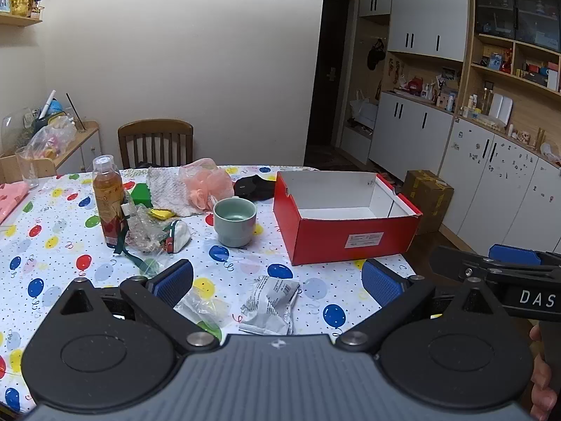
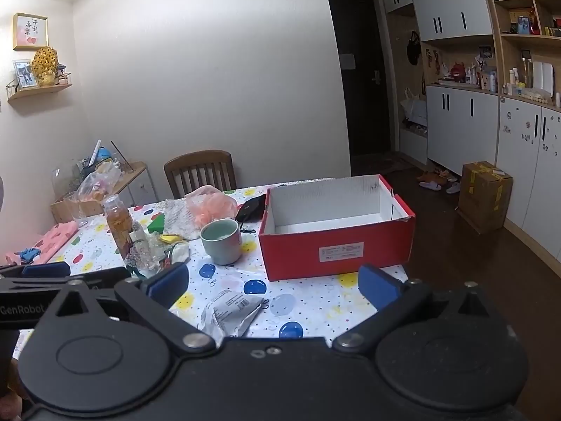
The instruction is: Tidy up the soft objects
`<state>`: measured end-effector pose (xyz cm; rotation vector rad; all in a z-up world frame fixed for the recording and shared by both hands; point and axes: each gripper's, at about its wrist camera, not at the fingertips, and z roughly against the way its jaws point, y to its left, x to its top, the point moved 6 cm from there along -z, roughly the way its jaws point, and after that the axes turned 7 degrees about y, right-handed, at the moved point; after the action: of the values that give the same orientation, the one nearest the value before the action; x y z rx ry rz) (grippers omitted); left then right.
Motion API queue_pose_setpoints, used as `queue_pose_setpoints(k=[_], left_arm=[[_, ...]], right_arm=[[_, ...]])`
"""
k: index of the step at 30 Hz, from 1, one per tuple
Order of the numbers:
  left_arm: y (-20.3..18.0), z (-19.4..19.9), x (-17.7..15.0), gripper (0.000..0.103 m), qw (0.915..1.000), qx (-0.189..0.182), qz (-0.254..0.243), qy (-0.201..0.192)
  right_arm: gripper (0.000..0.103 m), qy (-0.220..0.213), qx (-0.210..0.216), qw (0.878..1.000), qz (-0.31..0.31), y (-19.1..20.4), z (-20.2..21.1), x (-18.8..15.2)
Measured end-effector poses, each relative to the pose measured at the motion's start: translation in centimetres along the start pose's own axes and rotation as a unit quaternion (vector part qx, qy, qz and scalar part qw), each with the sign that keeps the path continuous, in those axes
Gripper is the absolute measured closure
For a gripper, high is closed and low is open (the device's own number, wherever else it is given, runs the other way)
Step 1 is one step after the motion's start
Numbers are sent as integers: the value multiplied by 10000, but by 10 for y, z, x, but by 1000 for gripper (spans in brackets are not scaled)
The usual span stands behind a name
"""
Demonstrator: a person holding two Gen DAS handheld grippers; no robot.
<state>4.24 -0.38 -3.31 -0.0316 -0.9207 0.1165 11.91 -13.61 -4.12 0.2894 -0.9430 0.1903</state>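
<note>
Both grippers spread wide over the balloon-print tabletop point(image 1: 52, 231)

Left gripper point(image 1: 277, 280) holds nothing; crumpled grey packet point(image 1: 268, 305) just ahead between its fingers; red box point(image 1: 345, 210) ahead right, white label unreadable; right gripper point(image 2: 273, 284) likewise holds nothing, "DAS" on its side; "GenRobot" on the left's.

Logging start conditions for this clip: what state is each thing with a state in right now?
Red cardboard shoebox: lid off, empty inside.
Pale green ceramic cup: upright, no visible contents.
Clear plastic bottle of amber drink: upright, capped, nearly full.
Grey crumpled foil packet: lying flat, crumpled.
Left claw: open, holding nothing.
Right claw: open, holding nothing.
</note>
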Motion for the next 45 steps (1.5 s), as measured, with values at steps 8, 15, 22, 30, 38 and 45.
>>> queue_pose_setpoints(k=[8,15,22,30,38,45], left_arm=[[-1,4,-1,0,10000,32,56,11],[1,6,-2,0,9999,39,152,23],[0,7,-2,0,9998,77,202,44],[-2,7,-1,0,9997,156,211,14],[-8,10,-1,0,9995,240,180,-29],[-11,18,0,0,9992,329,146,-196]], right_arm=[[0,-22,39,10000,1,1,1,-1],[0,-21,107,9999,16,1,3,-2],[0,-13,128,9999,24,0,2,-2],[0,-21,140,9999,33,2,1,-1],[0,9,127,9999,87,1,2,-1],[0,-26,205,9996,207,0,6,1]])
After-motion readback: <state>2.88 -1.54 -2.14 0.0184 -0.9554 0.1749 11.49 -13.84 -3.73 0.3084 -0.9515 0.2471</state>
